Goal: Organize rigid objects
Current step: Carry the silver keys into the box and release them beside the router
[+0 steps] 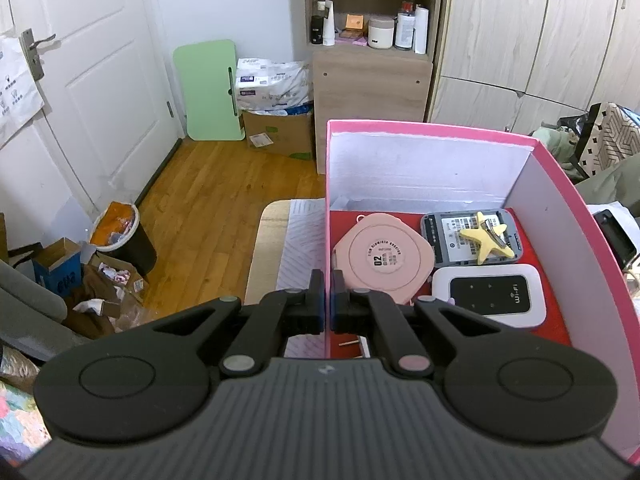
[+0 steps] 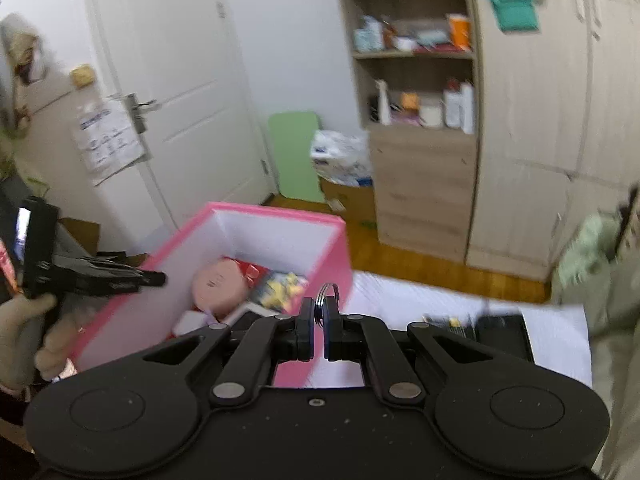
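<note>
Left claw: the black two-finger left claw (image 1: 327, 280) sits low in the middle of the left wrist view, clenched on the near left wall of the pink cardboard box (image 1: 420, 126), one finger outside the wall and one inside.
Right claw: the black right claw (image 2: 319, 308) is pinched on a small silver metal key ring (image 2: 327, 294), which stands up between the fingertips in the centre of the right wrist view; that view is blurred.
Box: open-topped, pink outside, white inside, with a red floor; it fills the right half of the left wrist view and lies left of centre in the right wrist view.
Box contents: a rounded pink plastic case with a round label (image 1: 382, 258) lies at the left of the red floor; a grey device with a printed label (image 1: 444, 236) lies to its right at the back, with a yellow star-shaped hair clip (image 1: 484, 242) resting on top of it; a white pocket Wi-Fi router with a black face (image 1: 490, 294) lies in front of that.
Tabletop: pale and covered with a white sheet (image 2: 440, 300), it shows right of the box in the right wrist view.
Person: a gloved hand (image 2: 24, 320) at the left edge of the right wrist view holds the left tool's handle.
</note>
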A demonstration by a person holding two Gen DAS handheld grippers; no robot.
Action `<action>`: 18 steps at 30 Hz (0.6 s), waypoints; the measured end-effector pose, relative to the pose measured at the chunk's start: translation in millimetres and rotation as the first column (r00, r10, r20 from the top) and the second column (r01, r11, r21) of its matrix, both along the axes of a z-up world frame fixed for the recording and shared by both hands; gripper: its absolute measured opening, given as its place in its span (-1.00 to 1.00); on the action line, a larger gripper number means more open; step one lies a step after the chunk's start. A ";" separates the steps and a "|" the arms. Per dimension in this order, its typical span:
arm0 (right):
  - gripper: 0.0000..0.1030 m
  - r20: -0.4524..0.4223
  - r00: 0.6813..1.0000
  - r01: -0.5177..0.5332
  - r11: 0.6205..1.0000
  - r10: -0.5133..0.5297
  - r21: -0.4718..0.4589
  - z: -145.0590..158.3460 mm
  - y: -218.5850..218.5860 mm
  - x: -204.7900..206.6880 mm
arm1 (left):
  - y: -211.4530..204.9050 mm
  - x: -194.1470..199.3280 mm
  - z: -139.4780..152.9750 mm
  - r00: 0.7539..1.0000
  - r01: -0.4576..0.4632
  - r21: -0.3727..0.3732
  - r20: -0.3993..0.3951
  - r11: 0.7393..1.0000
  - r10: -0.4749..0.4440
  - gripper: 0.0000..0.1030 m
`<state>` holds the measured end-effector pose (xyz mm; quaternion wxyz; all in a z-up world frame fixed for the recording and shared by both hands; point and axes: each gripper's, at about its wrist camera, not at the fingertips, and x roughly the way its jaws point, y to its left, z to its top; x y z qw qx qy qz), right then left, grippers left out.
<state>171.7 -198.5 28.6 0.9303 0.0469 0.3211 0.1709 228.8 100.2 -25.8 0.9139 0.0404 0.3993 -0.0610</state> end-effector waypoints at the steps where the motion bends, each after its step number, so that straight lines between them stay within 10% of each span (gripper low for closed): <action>1: -0.87 0.015 1.000 -0.017 1.000 0.017 -0.008 6.3 4.6 0.9 | -0.6 -0.4 0.1 1.000 0.003 0.002 0.003 1.000 -0.003 -0.96; 18: -0.87 0.012 0.964 -0.266 0.963 0.267 -0.030 20.7 77.0 28.6 | -6.1 -4.6 1.7 0.999 0.030 0.044 0.044 0.999 -0.032 -0.95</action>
